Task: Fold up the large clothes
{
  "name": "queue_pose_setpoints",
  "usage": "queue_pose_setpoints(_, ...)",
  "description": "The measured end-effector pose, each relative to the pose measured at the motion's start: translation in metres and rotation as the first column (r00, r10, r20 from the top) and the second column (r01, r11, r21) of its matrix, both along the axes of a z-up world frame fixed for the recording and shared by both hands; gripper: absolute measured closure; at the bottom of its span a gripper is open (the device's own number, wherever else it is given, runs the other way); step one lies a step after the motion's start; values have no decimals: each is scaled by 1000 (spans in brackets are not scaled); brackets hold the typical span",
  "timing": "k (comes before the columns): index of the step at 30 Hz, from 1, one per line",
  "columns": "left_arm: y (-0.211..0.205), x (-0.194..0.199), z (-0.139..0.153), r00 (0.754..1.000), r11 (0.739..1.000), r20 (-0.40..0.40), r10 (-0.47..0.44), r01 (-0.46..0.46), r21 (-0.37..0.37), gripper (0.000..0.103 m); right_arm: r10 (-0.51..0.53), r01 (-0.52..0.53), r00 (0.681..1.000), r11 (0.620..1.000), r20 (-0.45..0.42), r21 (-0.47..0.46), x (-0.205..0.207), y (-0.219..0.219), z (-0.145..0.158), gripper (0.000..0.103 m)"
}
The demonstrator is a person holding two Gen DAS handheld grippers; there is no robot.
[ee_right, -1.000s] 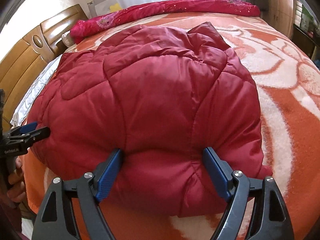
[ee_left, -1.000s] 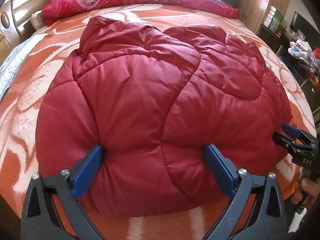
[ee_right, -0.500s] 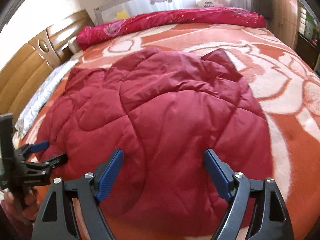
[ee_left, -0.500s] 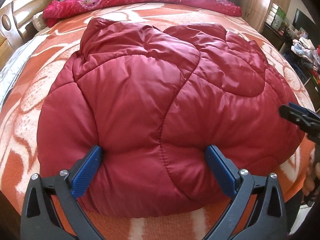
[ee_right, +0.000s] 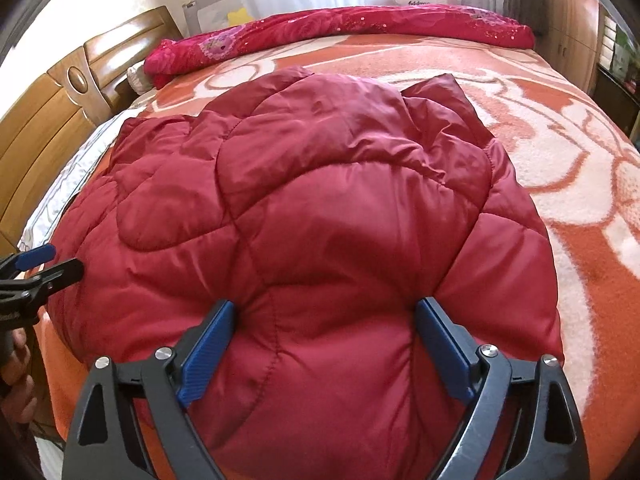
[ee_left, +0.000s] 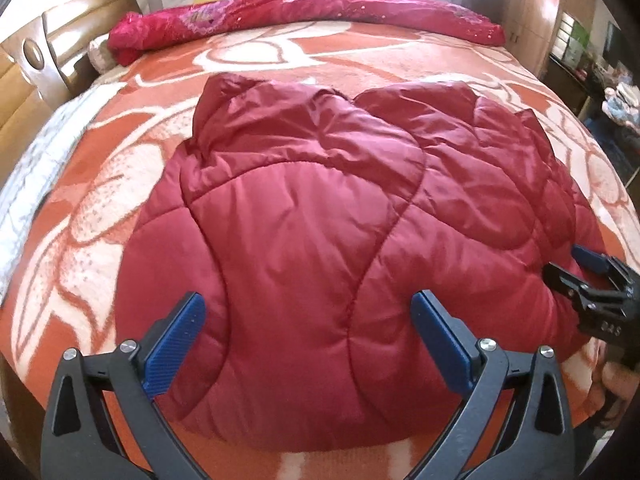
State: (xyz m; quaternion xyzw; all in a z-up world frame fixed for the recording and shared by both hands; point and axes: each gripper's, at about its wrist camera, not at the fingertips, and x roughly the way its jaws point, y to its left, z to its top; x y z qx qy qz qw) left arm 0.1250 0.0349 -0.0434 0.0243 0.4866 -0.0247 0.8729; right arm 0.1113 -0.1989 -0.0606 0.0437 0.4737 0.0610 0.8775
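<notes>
In the left wrist view, the dark red quilted puffer jacket [ee_left: 332, 232] is lying folded on the orange patterned blanket [ee_left: 100, 184]; the left gripper [ee_left: 308, 340] is spreading wide, gripping nothing. In the right wrist view, the right gripper [ee_right: 324, 344], jaws just opening wide, is straddling the near hem unclamped. Retreat level to avoid dragging the fold.

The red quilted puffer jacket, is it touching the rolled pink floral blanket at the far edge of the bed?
Apart. The right wrist view shows orange bedspread between red quilted puffer jacket and rolled pink floral blanket.
</notes>
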Motion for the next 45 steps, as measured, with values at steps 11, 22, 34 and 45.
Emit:
queue_pose_setpoints(11, 3, 19, -5, 1000, 1000, 0, 4, -4, 9, 0, -7, 7, 1000, 1000, -1, 8, 30, -5, 27, 15)
queue_pose_setpoints(22, 1, 33, -21, 999, 1000, -31, -15, 16, 25, 0, 14, -14, 998, 1000, -64, 0, 50, -6, -4, 9)
queue_pose_setpoints(34, 2, 41, -20, 999, 1000, -49, -23, 23, 15, 0, -8, 8, 998, 1000, -59, 7, 74, -9, 9, 17)
queue_pose_setpoints(45, 8, 48, -29, 997, 999, -69, -36, 35, -22, 0, -14, 19, 996, 998, -85, 55, 79, -16, -10, 16)
